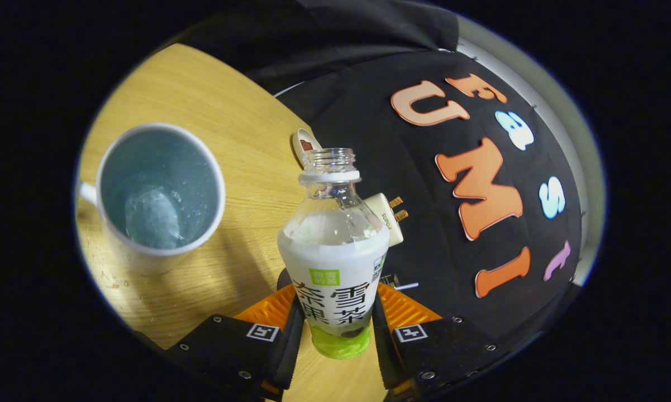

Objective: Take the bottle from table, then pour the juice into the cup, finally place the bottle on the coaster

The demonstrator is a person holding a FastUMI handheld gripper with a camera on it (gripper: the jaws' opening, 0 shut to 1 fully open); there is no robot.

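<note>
Between the fingers [335,335] stands the open juice bottle [333,262], clamped by both at its labelled lower body, cap off and roughly upright. Off to one side on the wooden table [229,123], well clear of the bottle's mouth, sits the white cup [159,192], apparently with some liquid already inside. If more is to be poured, I judge the neck should come over the rim first, then tip slowly. I cannot make out the coaster.

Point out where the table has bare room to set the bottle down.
The gripper is shut on the bottle. Bare wood lies beyond the cup toward the cloth wall, and between cup and bottle. It is crowded behind the bottle, where a spoon-like thing and a plug lie.
</note>
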